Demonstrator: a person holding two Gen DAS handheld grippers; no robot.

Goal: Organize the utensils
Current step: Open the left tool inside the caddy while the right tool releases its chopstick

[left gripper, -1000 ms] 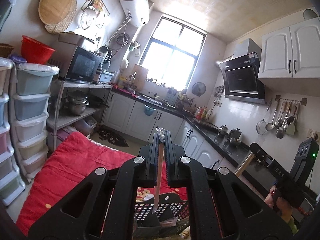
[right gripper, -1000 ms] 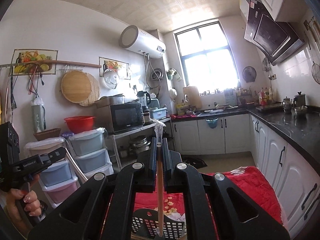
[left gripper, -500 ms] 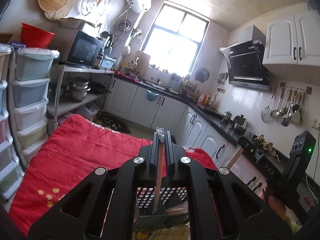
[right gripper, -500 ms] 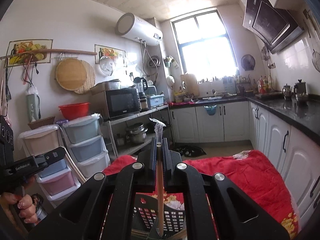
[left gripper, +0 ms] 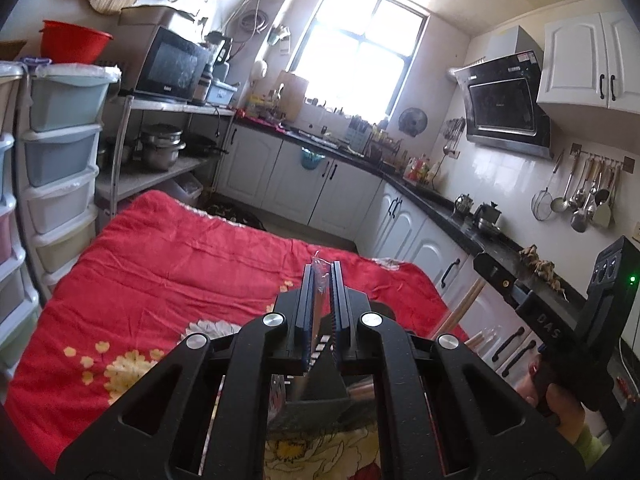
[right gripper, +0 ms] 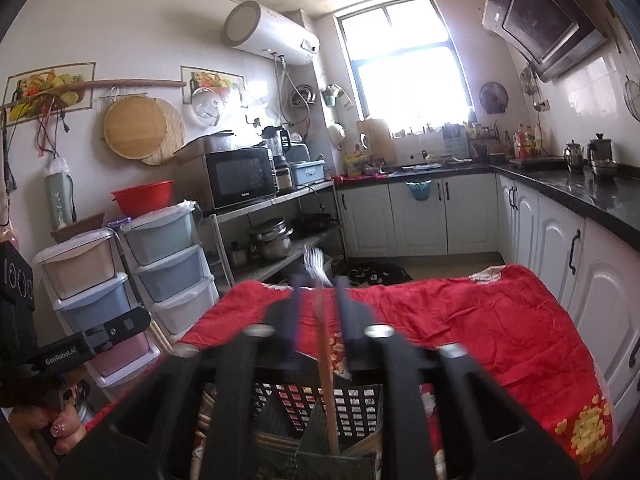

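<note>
Item, my left gripper [left gripper: 321,280]: jaws slightly parted, wrapped chopsticks [left gripper: 317,304] between them, grip now looser than a second ago. Item, my right gripper [right gripper: 318,300]: blurred, jaws spread wider than before, its chopsticks [right gripper: 326,364] standing free, tips down in the black basket [right gripper: 320,404] on the red cloth [right gripper: 480,320]. Judgement: release under way. Only the right view shows the basket's compartments clearly.

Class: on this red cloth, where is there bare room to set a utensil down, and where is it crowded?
Free: the cloth between the drawer stack and the basket, and its far end toward the white cabinets. Crowded: the basket under both grippers, full of chopsticks.
</note>
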